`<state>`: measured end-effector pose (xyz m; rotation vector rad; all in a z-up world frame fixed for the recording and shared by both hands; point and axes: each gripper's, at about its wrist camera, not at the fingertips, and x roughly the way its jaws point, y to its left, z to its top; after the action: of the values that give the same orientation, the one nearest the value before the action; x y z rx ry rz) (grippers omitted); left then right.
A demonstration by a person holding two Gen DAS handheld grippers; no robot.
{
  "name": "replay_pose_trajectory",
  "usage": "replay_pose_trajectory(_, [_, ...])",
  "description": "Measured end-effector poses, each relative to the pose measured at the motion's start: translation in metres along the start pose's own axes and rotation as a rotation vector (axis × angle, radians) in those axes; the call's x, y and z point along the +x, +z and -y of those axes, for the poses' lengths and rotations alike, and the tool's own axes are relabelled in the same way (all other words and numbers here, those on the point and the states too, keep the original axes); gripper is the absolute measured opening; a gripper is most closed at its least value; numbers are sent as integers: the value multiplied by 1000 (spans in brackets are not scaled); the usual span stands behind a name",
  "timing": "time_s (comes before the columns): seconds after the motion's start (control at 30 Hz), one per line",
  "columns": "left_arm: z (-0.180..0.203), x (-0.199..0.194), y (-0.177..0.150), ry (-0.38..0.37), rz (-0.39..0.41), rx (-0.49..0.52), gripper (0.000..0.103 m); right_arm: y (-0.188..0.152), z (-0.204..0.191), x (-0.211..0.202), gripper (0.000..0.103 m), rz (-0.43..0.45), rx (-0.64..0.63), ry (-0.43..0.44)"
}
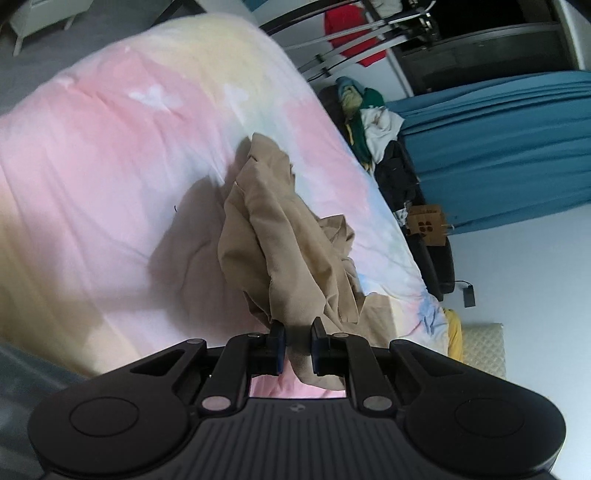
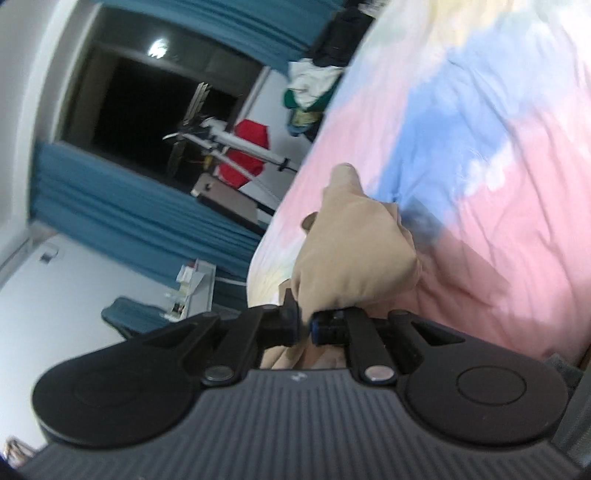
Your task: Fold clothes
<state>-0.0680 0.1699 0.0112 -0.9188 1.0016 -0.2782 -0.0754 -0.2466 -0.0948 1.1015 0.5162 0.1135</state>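
Note:
A beige garment (image 1: 284, 236) hangs crumpled above a pastel pink, blue and yellow bedspread (image 1: 110, 155). My left gripper (image 1: 297, 339) is shut on a bunch of its cloth, which runs between the fingers and away toward the bed's far side. In the right wrist view my right gripper (image 2: 304, 325) is shut on another part of the beige garment (image 2: 354, 251), which bulges up in front of the fingers over the bedspread (image 2: 498, 221). Both views are tilted and blurred.
A heap of other clothes (image 1: 373, 122) lies on a dark chair past the bed's edge. Blue curtains (image 1: 509, 147), a drying rack with a red garment (image 1: 351, 29) and a dark window (image 2: 155, 110) stand beyond. A small desk (image 2: 192, 291) is by the wall.

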Motion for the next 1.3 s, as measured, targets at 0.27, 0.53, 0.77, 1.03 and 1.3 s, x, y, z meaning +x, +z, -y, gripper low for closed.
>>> replay_pose_trajectory(0.27, [-13,-2,-7,21,-13,-67,14,-14,4,-15,10,-60,-8,-11])
replay_pose_trajectory(0.53, [10,43,51,39,50,-146,14,22,-32,50,10,-78,20,-71])
replay_pose_trajectory(0.77, [6,131,124,94,56,-129,14,68,-43,148,11,-116,43,-139])
replay_pose_trajectory(1.03, [-13,230,195,137,39,-85,15,94,-5,251,12,-173,30,-184])
replay_pose_trajectory(1.3, [-11,255,197,148,69,61,21,92,8,273,19,-208,-114,-163])
